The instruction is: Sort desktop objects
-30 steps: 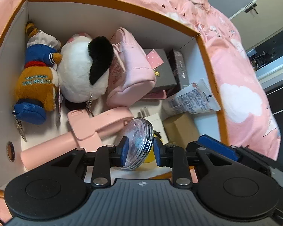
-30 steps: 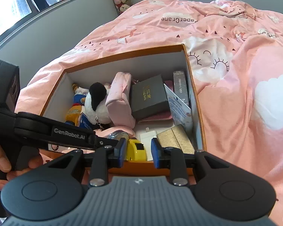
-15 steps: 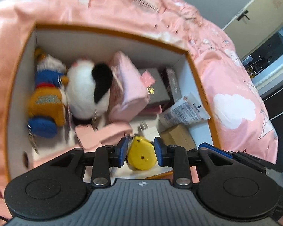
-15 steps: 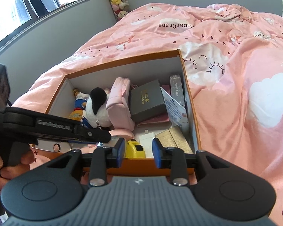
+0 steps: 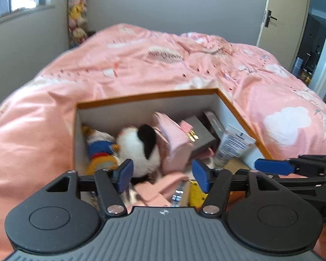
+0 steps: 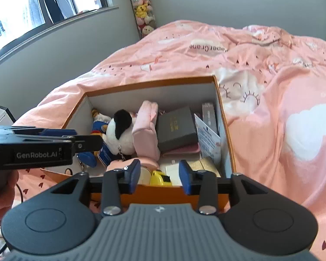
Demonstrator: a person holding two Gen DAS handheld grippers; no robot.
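Pink duvet (image 6: pixel 271 100) under orange box (image 6: pixel 154 82); left tool (image 5: pixel 163 175), right tool (image 6: pixel 159 175) just spreading, both empty

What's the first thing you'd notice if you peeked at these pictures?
An orange box packed with stuff sits on a big pink blanket. Inside, towards its left end, a white stuffed toy with a black ear leans beside a pink pouch. Near the front edge lies a yellow tape measure.
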